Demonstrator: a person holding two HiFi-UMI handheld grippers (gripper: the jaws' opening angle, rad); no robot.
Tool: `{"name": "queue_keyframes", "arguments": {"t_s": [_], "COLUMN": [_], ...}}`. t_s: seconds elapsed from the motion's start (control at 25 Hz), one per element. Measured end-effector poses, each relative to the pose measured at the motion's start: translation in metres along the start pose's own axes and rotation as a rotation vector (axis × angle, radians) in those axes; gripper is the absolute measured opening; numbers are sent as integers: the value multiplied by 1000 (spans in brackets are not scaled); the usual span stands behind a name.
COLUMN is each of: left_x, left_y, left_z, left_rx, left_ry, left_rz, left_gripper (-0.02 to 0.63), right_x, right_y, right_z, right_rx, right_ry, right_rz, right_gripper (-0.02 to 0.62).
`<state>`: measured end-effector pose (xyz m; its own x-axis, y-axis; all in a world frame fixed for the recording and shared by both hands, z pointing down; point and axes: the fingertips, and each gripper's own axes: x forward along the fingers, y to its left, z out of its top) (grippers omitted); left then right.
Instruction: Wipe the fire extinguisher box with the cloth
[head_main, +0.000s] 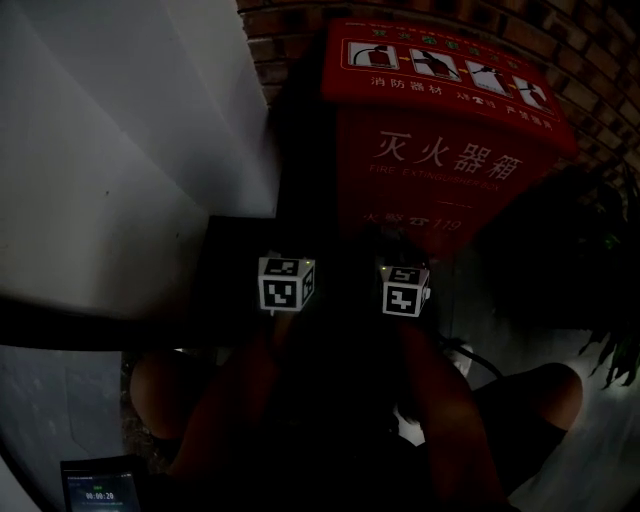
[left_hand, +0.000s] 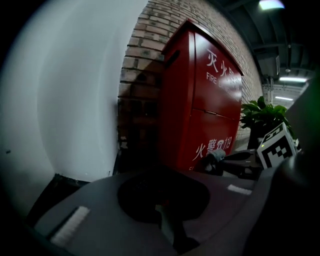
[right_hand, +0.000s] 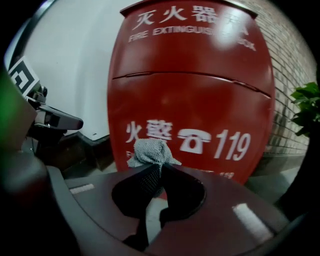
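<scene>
White wall (head_main: 120, 150) on the far left, with a dark skirting strip along its foot

Small lit screen (head_main: 98, 490) low in the left corner of the head view

Left gripper (left_hand: 165, 175): jaws pressed together, nothing between them; aimed at the gap between the wall and the box's left side, well short of both

Brick wall (left_hand: 145, 55) runs behind the box

Fire extinguisher box (head_main: 440, 150): red, upright against the brick, white lettering and "119" on the front, a pictogram strip on its top edge

Right gripper (right_hand: 156, 167): jaws pinching the cloth (right_hand: 150, 152), a grey checked wad bunched above the tips. It is held up in front of the lower part of the box's front, by the lettering left of the "119". Cannot tell whether it touches the red panel

Both marker cubes sit side by side, low before the box, in the head view

Potted plant (right_hand: 307, 107), green leaves, right of the box
</scene>
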<state>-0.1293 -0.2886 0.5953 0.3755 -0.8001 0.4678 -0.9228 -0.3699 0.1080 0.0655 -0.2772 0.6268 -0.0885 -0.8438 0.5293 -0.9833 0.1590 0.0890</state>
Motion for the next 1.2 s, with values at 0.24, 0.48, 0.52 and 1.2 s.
{"name": "queue_keyframes", "arguments": {"t_s": [0.24, 0.48, 0.52, 1.2], "left_x": [-19, -24, -23, 22], "left_y": [41, 52, 51, -25], "left_z": [-12, -23, -26, -25], "left_rx": [5, -1, 6, -32], "left_ry": [19, 30, 36, 61], "left_rz": [25, 22, 23, -28], "left_gripper": [-2, -2, -1, -1], "right_x": [18, 30, 30, 24], "right_y": [71, 108, 110, -29], "right_z": [8, 8, 7, -32], "right_rx": [-1, 5, 8, 40], "right_ry": [25, 35, 33, 68], "right_rz": [98, 126, 128, -54], "right_gripper": [29, 29, 29, 29]}}
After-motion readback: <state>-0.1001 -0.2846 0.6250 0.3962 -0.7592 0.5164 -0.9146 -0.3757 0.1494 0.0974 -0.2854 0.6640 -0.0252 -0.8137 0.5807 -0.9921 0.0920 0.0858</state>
